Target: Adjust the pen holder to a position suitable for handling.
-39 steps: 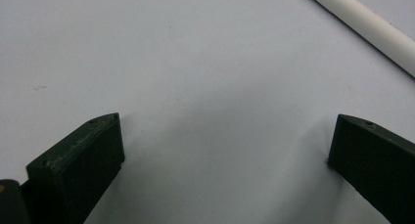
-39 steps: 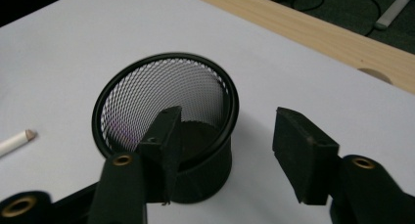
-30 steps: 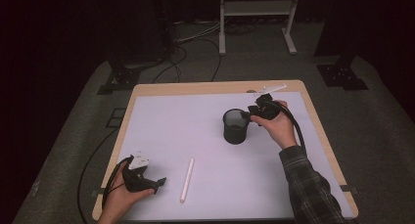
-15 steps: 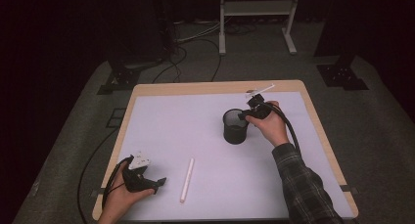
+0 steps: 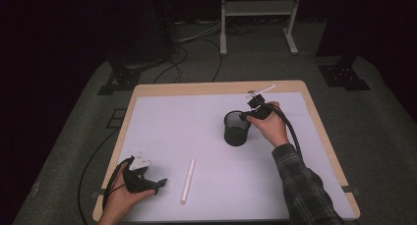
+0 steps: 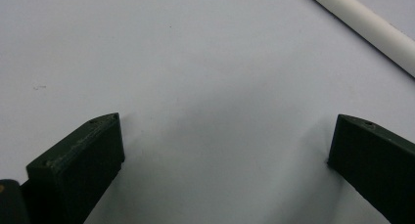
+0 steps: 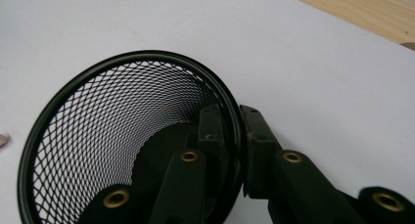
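Dark room, grey carpet, cables and a white stand leg at twelve o'clock; wooden tabletop (image 5: pixel 147 91) under a pale sheet.

Item 1, seven o'clock: left tool (image 5: pixel 158 183), resting on the sheet in a hand, jaws spread wide with bare sheet between them in the left gripper view (image 6: pixel 225 150). Idle, same spot as a second ago.

Item 2, six o'clock, just beside item 1: white tube (image 5: pixel 188 180), lying flat, untouched; one end crossing the upper right corner of the left gripper view (image 6: pixel 362 31).

Item 3, centre toward two o'clock: black mesh cup (image 5: pixel 237 129), upright on the sheet.

Item 4, at the cup's three o'clock rim: right tool (image 5: pixel 247 115), held in a hand with a plaid sleeve. Jaws just closing over the past second, now pinching the cup wall (image 7: pixel 234 150), one jaw inside the mesh, one outside.

Change noted: grip on the rim newly made. Judgement: cup now secured for a lift or shift; thin rim hold likely to let it tilt if raised quickly.
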The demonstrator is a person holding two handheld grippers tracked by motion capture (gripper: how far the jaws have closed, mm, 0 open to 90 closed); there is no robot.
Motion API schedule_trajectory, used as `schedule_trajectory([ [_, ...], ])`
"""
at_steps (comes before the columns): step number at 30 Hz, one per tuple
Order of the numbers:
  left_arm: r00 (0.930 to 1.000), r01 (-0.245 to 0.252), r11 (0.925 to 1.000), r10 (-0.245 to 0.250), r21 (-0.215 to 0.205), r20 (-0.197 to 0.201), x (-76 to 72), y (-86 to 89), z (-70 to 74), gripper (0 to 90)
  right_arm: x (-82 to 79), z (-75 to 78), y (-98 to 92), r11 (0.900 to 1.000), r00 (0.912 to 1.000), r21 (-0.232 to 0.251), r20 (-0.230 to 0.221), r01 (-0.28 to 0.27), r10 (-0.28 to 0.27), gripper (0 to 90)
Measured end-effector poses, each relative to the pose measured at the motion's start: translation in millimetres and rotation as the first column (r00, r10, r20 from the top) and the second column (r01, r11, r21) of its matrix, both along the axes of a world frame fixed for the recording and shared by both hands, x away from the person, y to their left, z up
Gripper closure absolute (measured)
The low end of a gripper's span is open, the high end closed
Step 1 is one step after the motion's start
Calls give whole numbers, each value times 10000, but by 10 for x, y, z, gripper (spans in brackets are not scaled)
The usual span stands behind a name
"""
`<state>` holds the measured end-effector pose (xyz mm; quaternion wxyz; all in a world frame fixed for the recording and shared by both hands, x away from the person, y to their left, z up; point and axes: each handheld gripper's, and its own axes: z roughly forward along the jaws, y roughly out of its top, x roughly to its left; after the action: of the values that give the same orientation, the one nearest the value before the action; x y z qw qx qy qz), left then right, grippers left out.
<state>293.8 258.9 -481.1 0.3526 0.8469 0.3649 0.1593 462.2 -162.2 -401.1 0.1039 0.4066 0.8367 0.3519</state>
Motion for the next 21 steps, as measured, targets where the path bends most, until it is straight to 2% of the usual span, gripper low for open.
schedule_trajectory([
  [7,10000,-3,10000,3,-5,1,0,0,0,0,-31,28,8,9999,9999,122,-66,-87,88,807],
  [14,10000,-5,10000,5,-6,2,0,0,0,0,-78,64,5,9997,9998,-147,-14,-180,180,808],
  [21,10000,0,10000,0,7,-1,-1,0,0,0,-187,177,-35,9994,9993,-96,149,-344,345,808],
])
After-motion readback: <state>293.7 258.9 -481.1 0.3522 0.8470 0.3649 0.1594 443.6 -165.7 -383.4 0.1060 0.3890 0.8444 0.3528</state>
